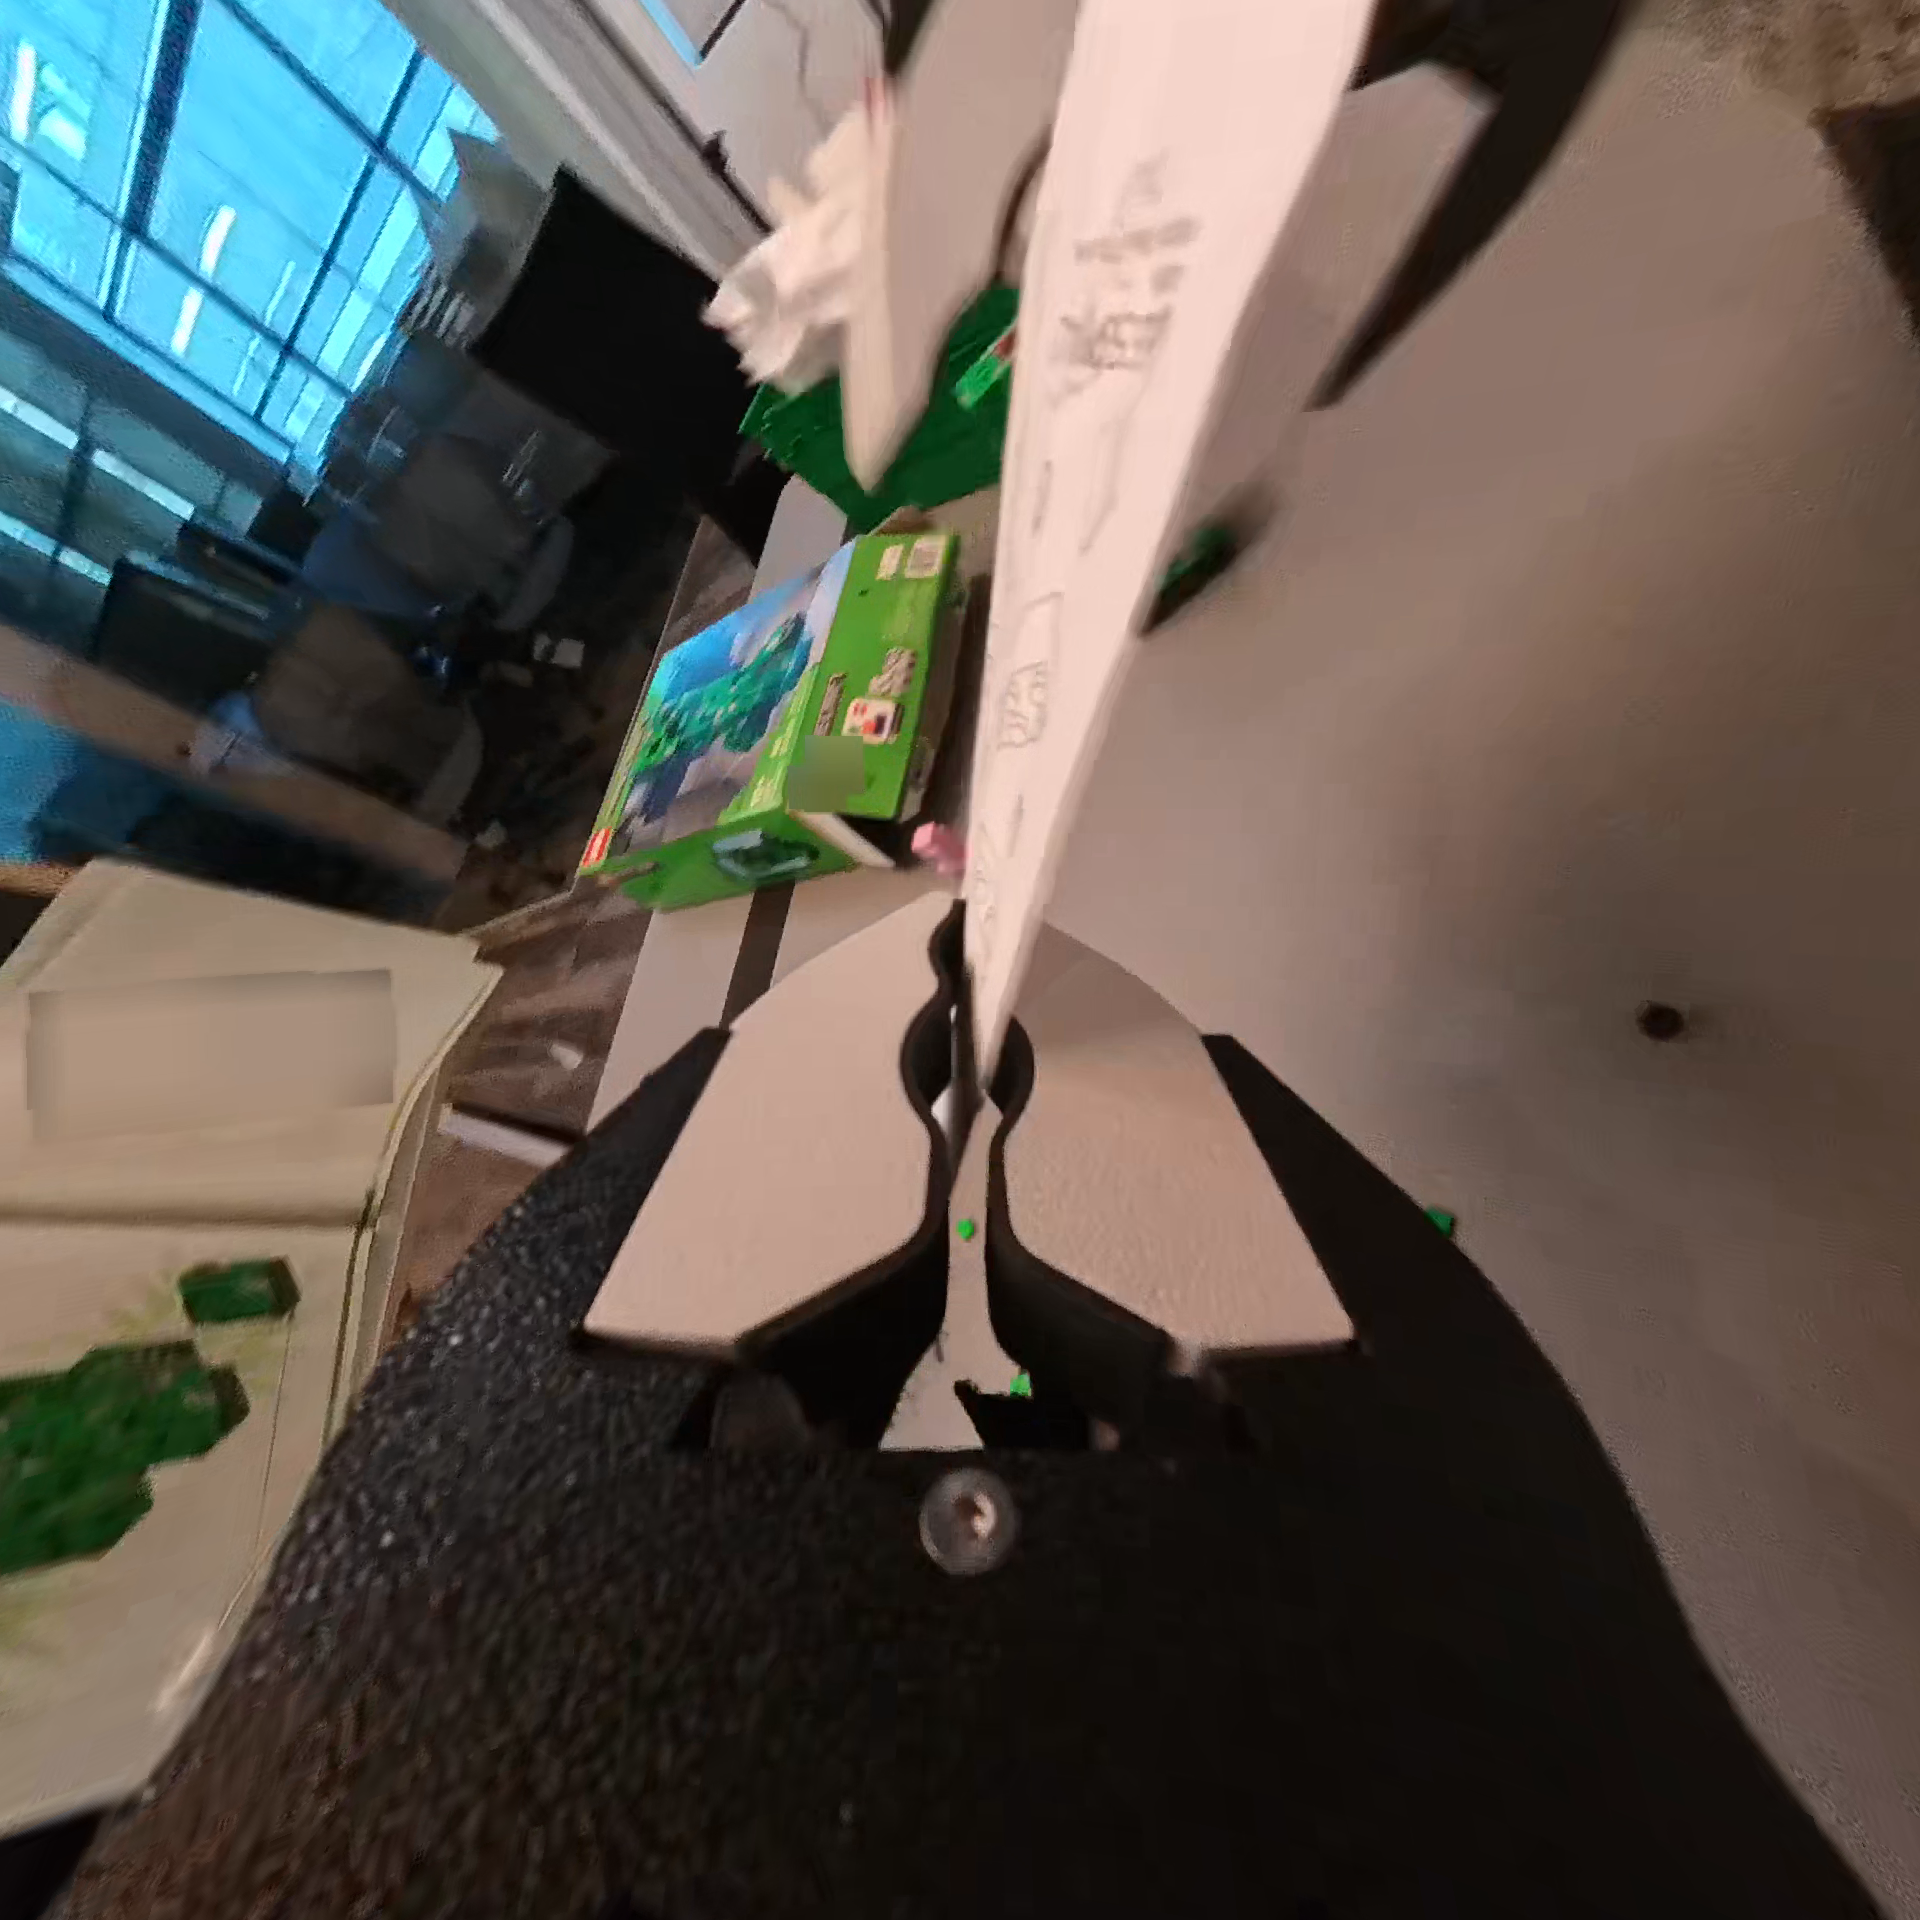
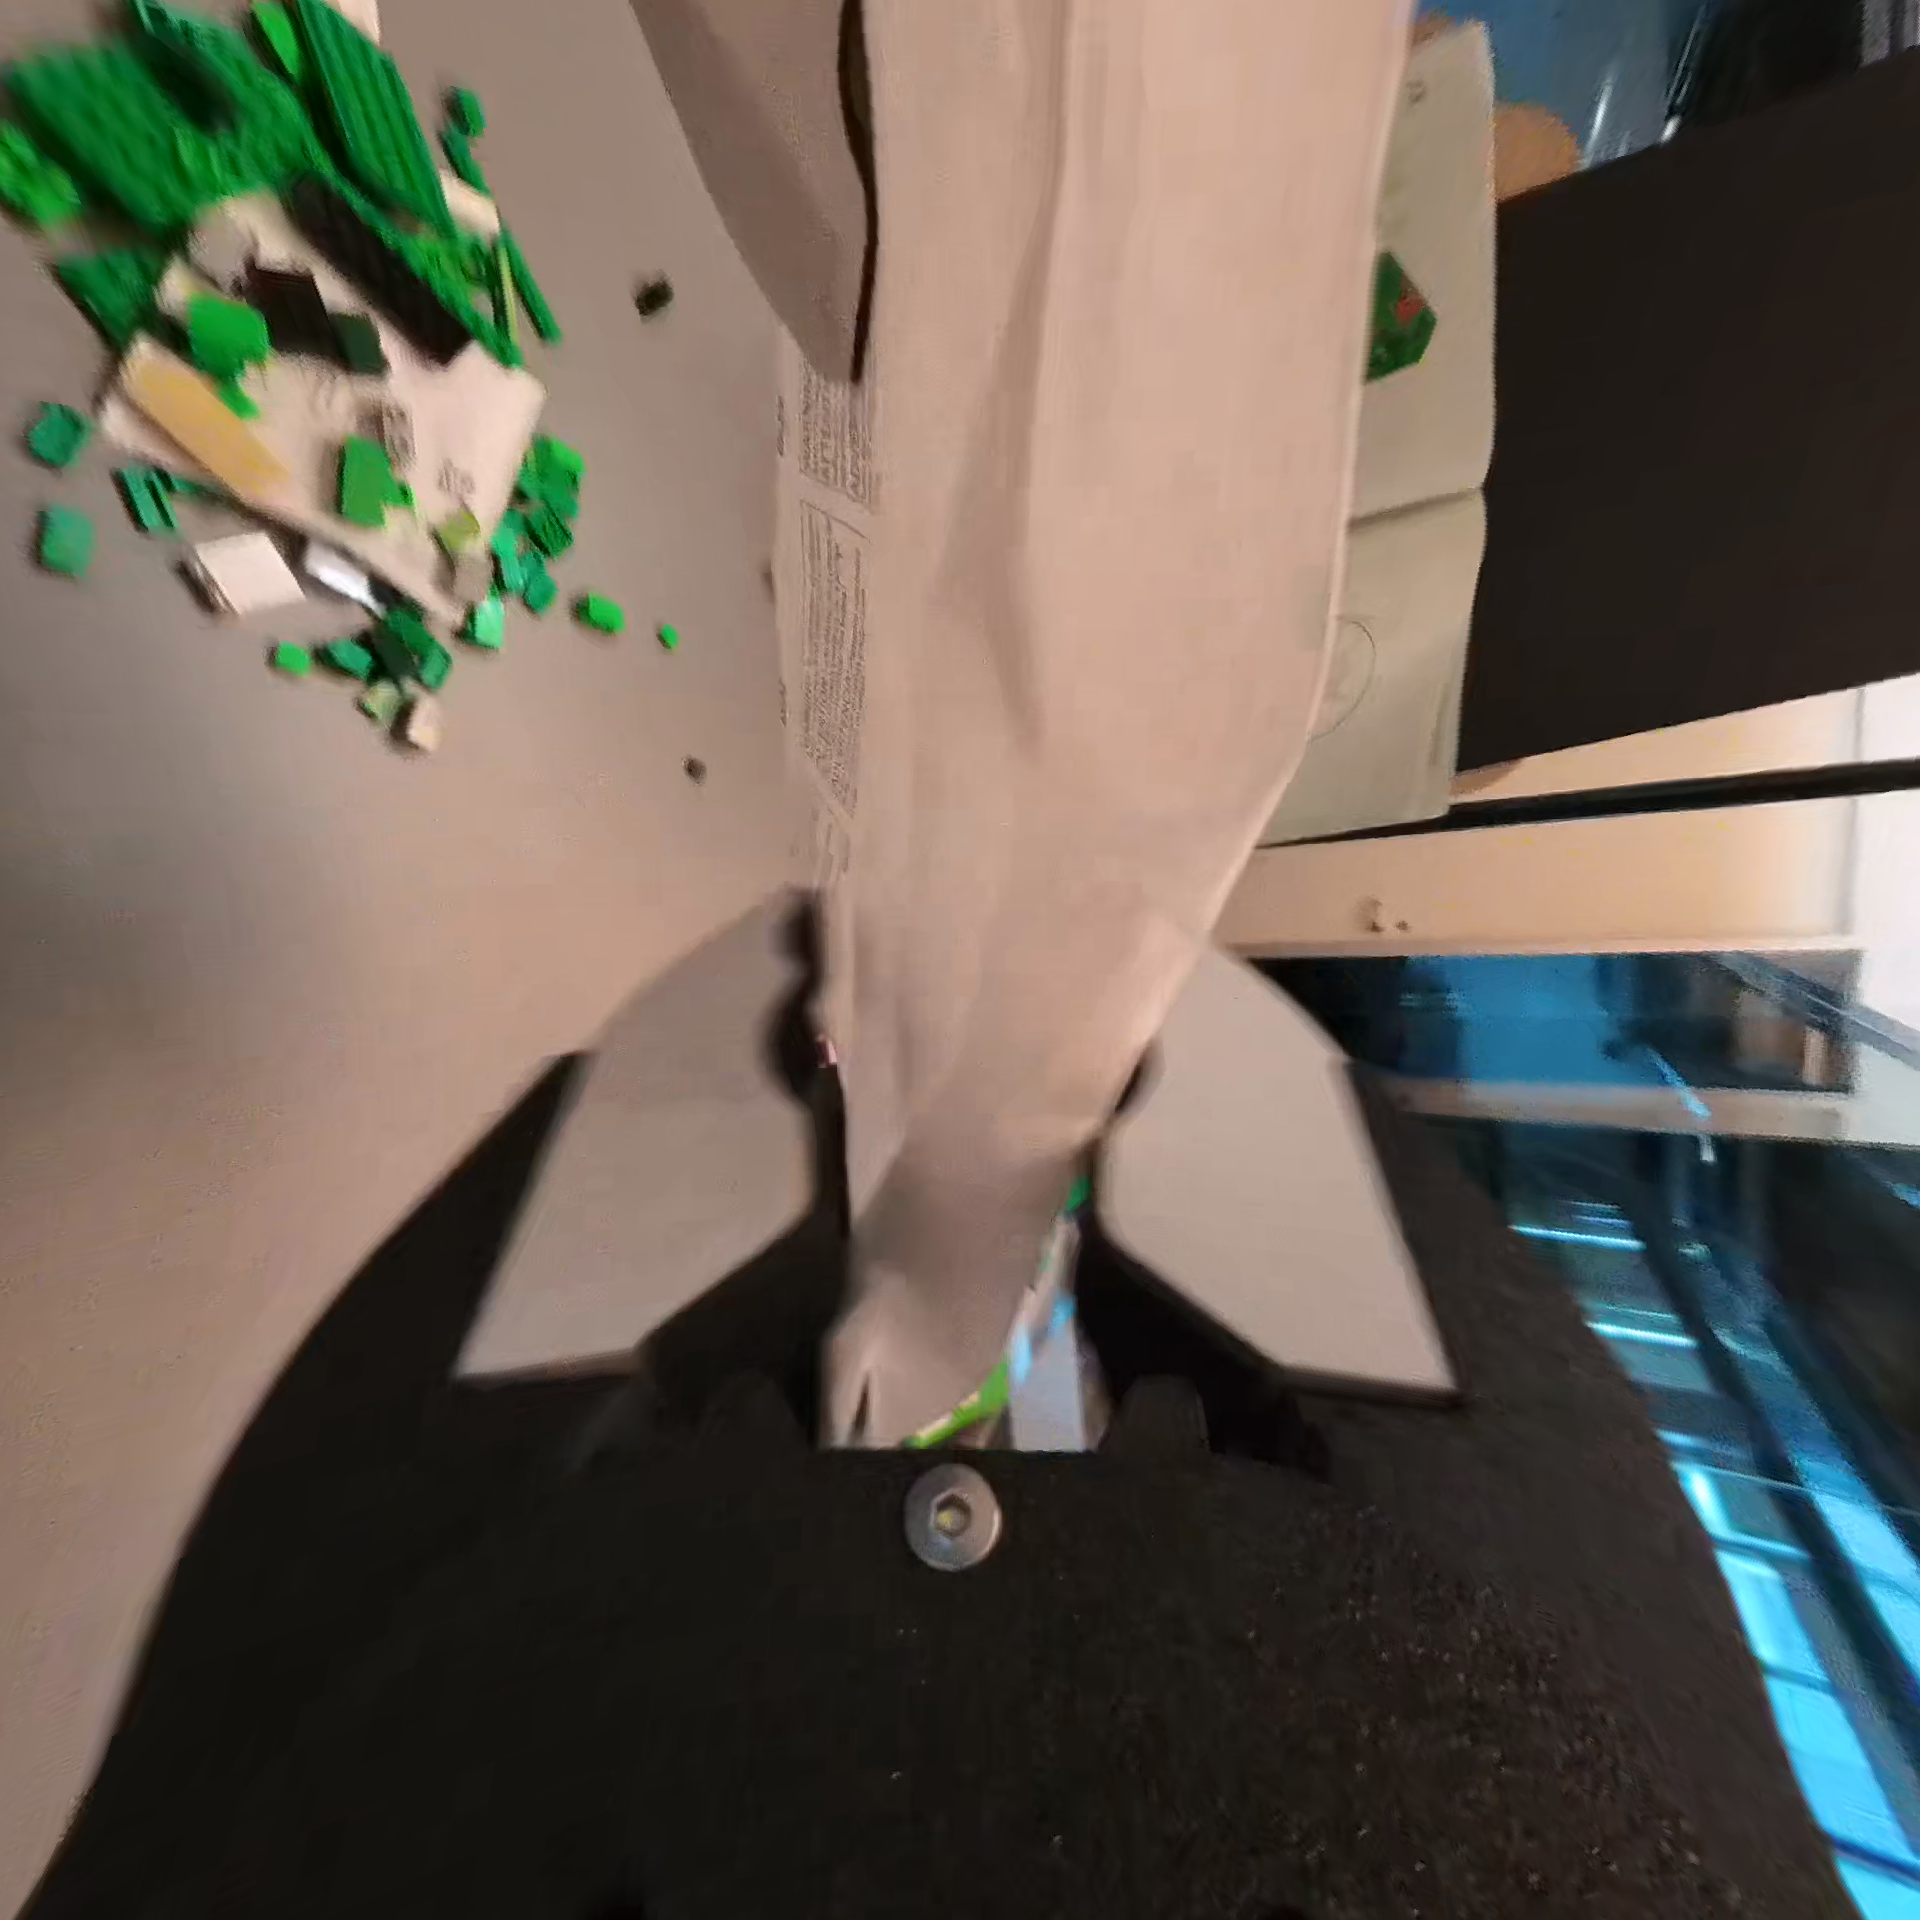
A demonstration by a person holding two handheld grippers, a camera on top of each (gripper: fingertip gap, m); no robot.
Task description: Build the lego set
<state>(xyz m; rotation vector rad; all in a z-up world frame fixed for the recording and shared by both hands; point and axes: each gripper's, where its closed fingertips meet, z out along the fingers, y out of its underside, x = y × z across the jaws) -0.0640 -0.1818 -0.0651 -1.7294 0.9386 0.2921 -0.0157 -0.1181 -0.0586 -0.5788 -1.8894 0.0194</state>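
Note:
Both views are tilted sideways and blurred. My left gripper [image 1: 961, 971] is shut on the edge of a white paper bag [image 1: 1101, 468] that stretches away to my right gripper's fingers [image 1: 904, 260] at the top. In the right wrist view my right gripper [image 2: 1008, 987] is shut on the crumpled end of the same paper bag [image 2: 1039, 623], and the left gripper's finger [image 2: 779, 187] shows at the top. A pile of loose green bricks [image 2: 312, 364] lies on torn paper on the table at the upper left. Some green bricks [image 1: 914, 447] show behind the bag.
A green Lego box [image 1: 790, 727] lies on the white table [image 1: 1558, 935] past my left gripper. An open instruction booklet [image 1: 156, 1351] lies at the left; it also shows in the right wrist view [image 2: 1403, 520]. Small single bricks [image 1: 1195, 561] are scattered about. Windows are behind.

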